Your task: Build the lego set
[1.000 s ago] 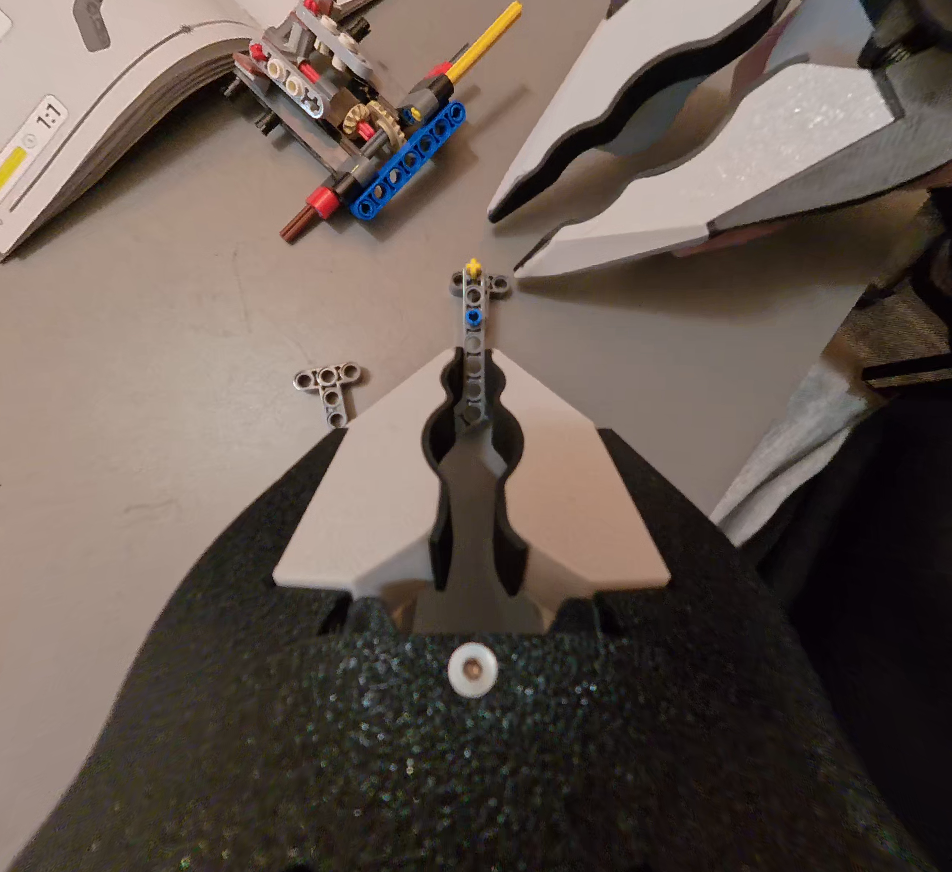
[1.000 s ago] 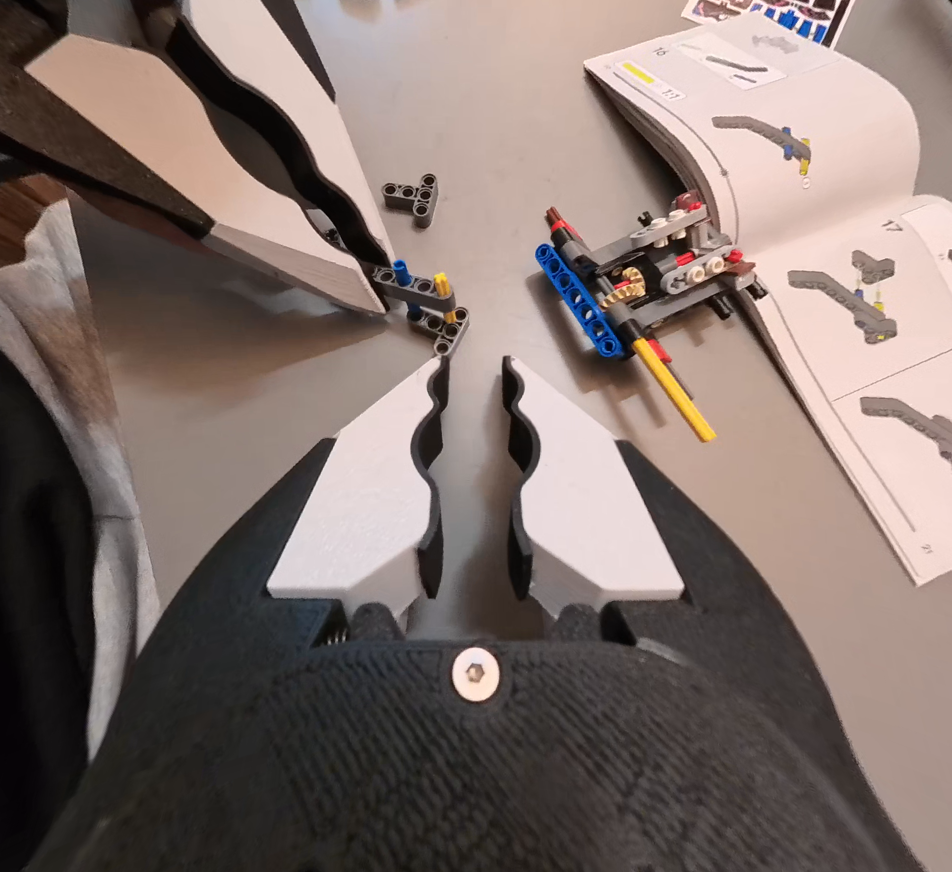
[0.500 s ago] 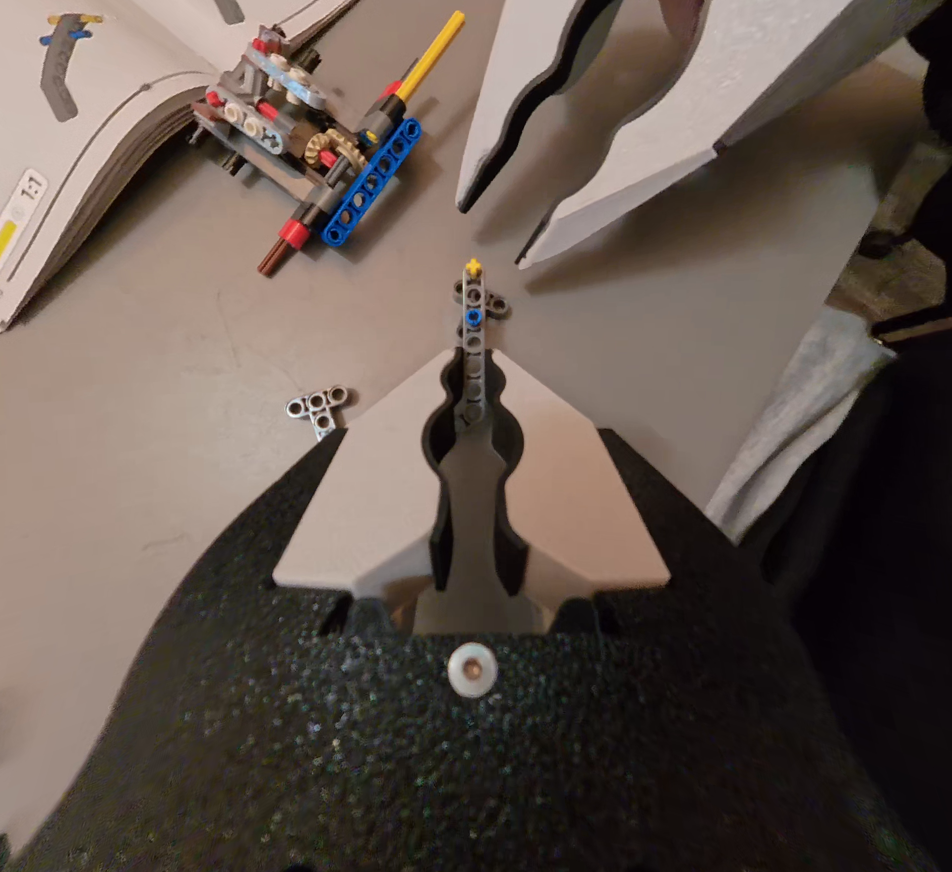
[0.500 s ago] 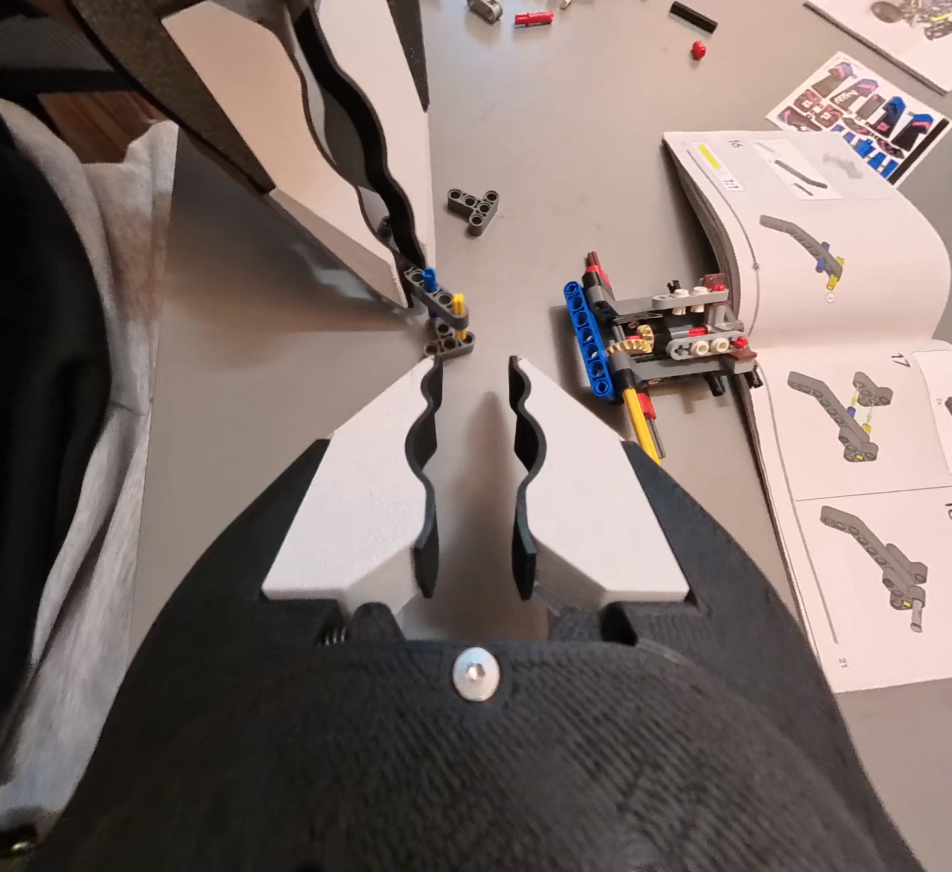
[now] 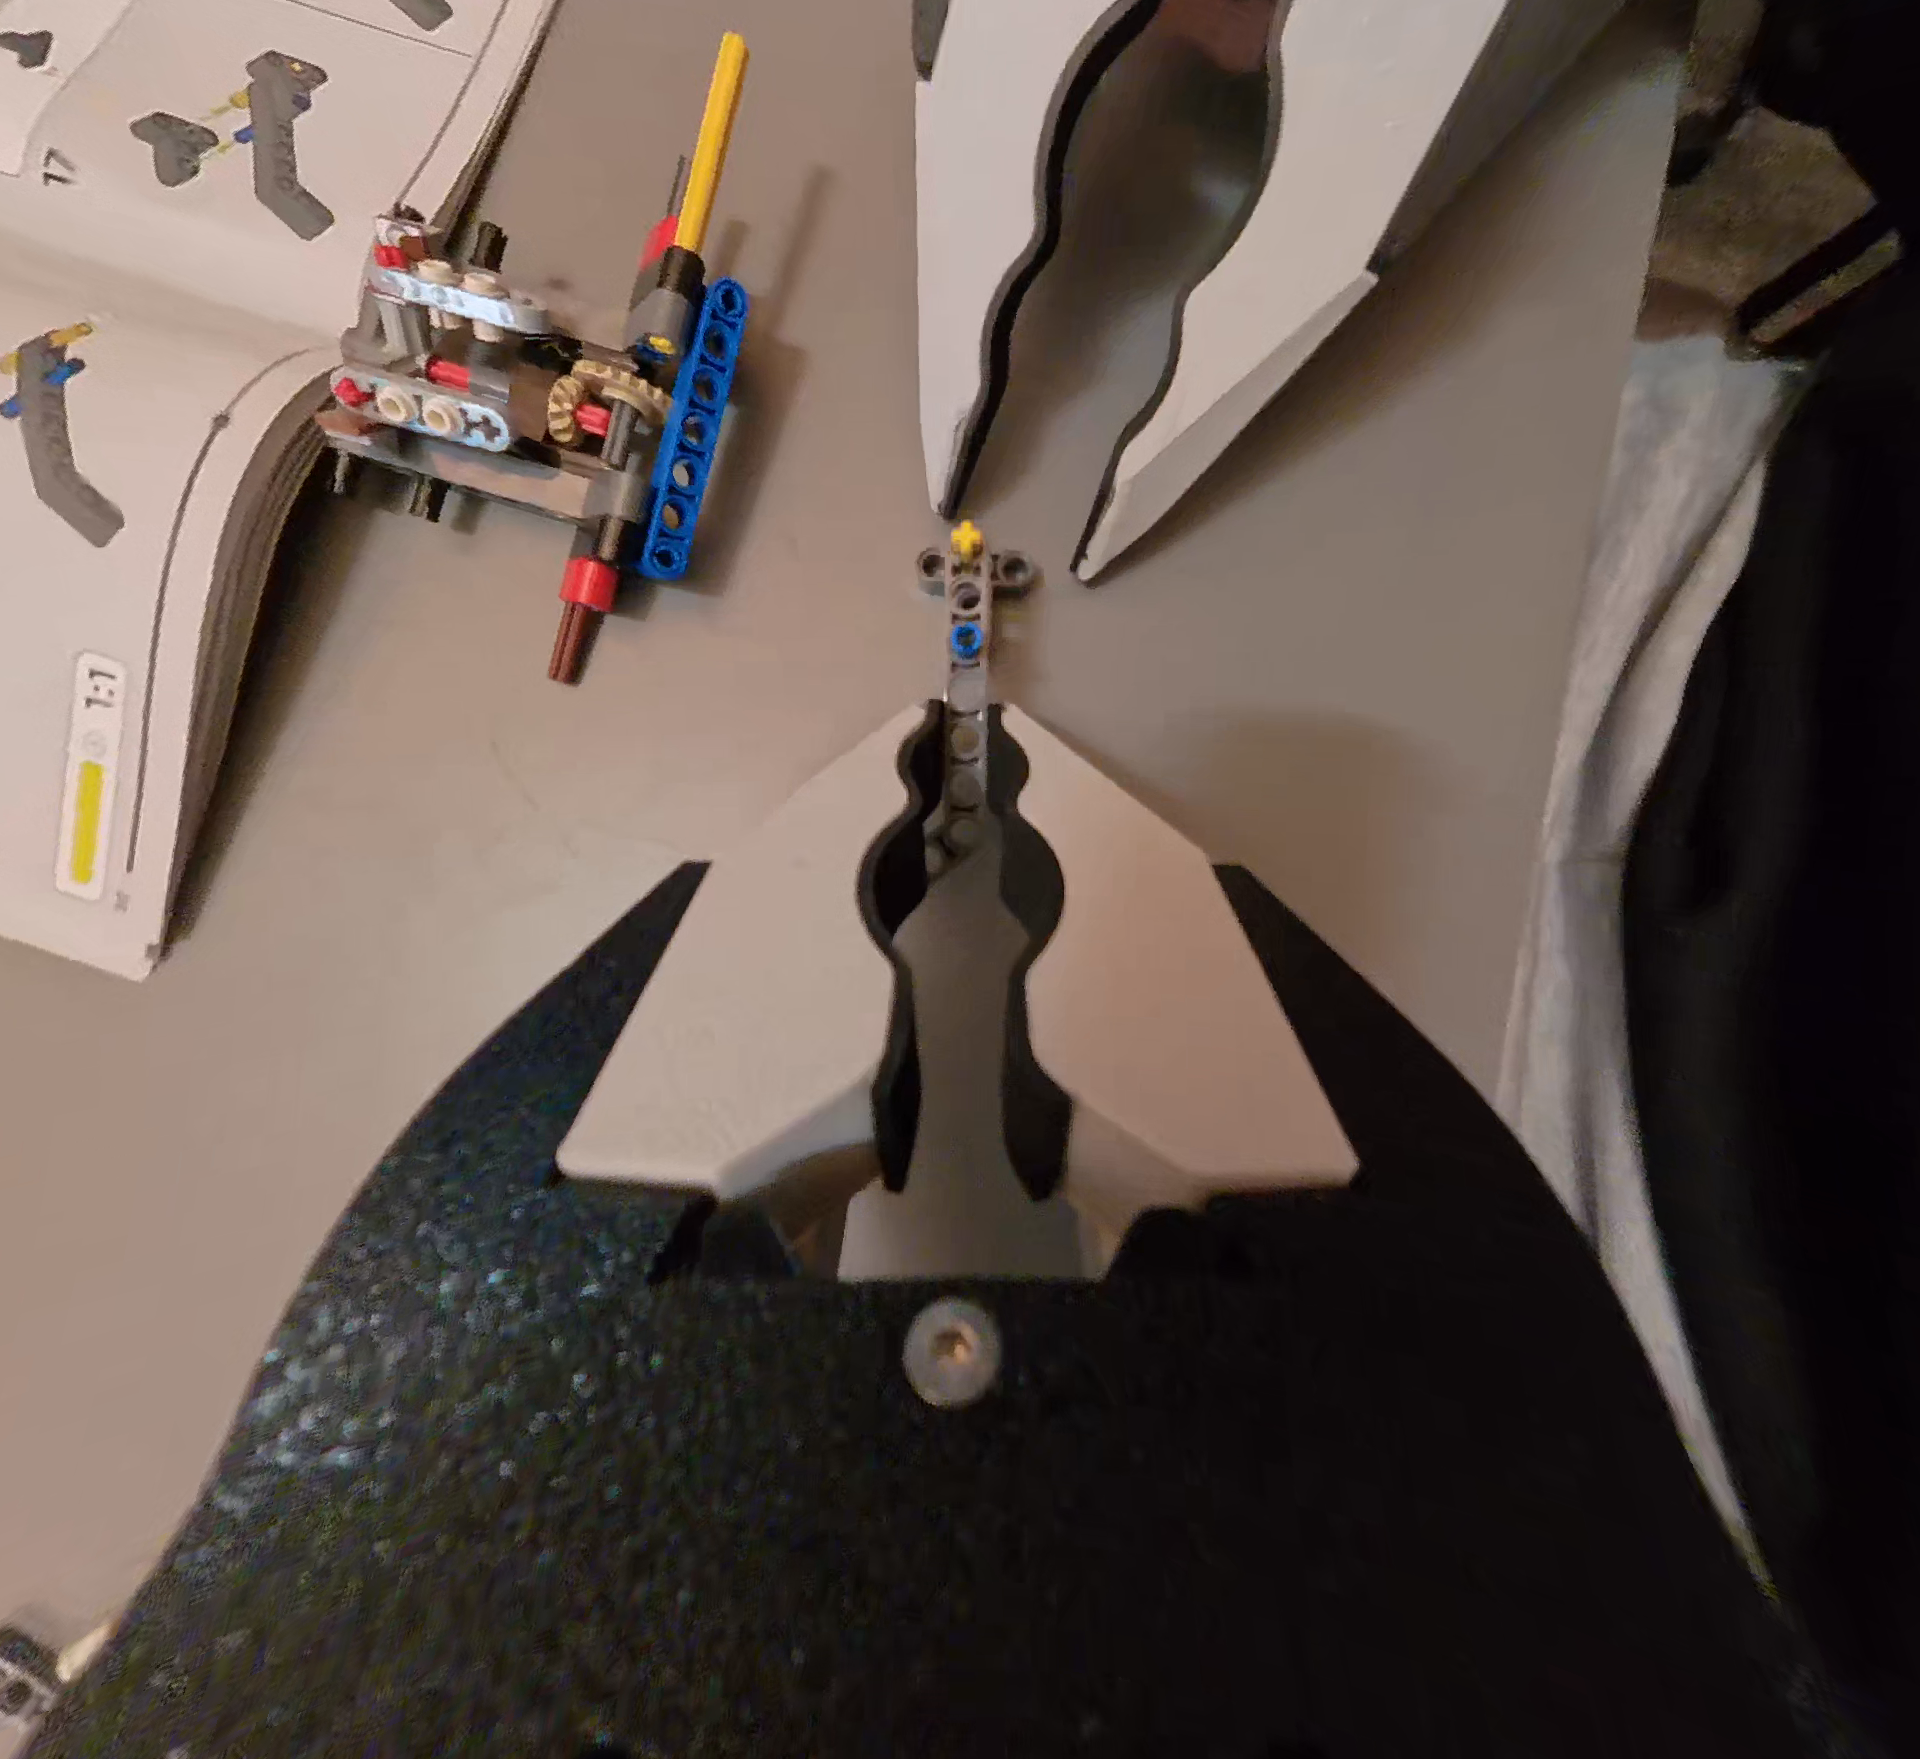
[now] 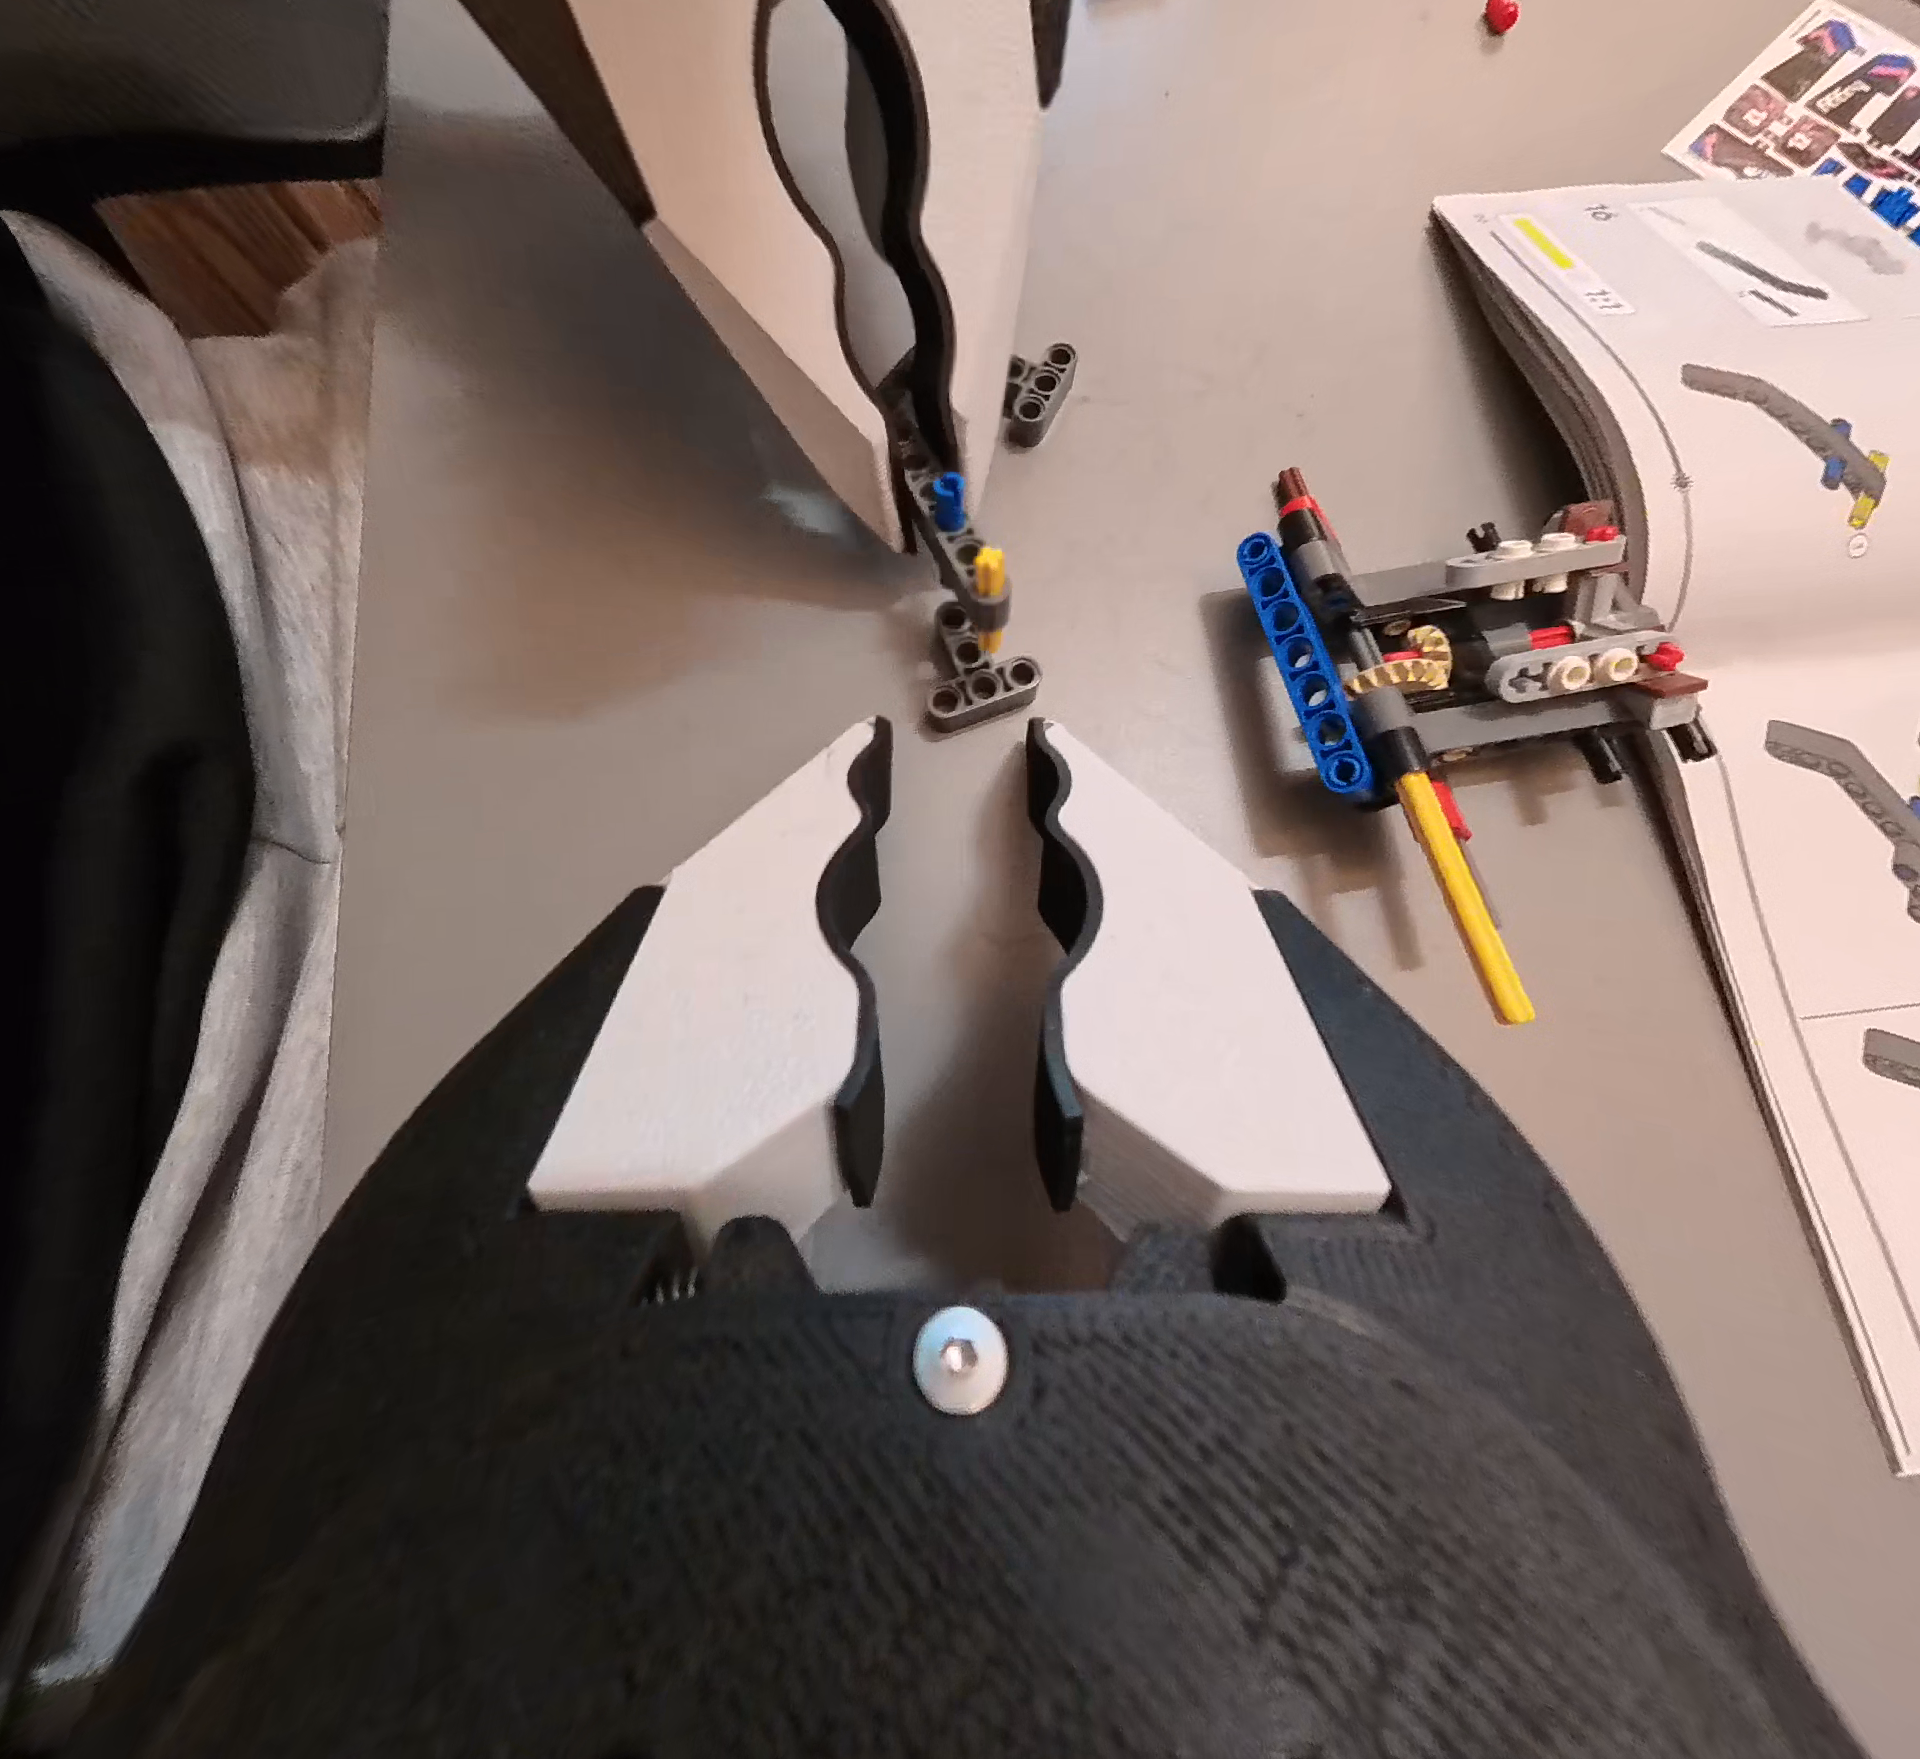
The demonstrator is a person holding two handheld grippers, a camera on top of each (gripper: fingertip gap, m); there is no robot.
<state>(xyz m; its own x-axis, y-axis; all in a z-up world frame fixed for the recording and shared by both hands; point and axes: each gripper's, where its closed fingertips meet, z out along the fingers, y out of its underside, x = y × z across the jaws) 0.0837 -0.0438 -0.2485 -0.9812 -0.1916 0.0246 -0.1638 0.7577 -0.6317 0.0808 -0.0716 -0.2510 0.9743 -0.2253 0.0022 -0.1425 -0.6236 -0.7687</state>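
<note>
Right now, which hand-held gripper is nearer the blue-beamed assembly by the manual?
Right. The right hand-held gripper, open, sits just beside the blue-beamed assembly; the left hand-held gripper is farther off, clamping the grey beam.

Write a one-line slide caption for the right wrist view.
Open right tongs approach a grey T-piece while the left tongs hold a pinned grey beam over it.

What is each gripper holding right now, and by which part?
The left gripper is shut on the grey beam, clamping its near end; the pin-carrying far end sticks out. The right gripper is open and holds nothing.
</note>
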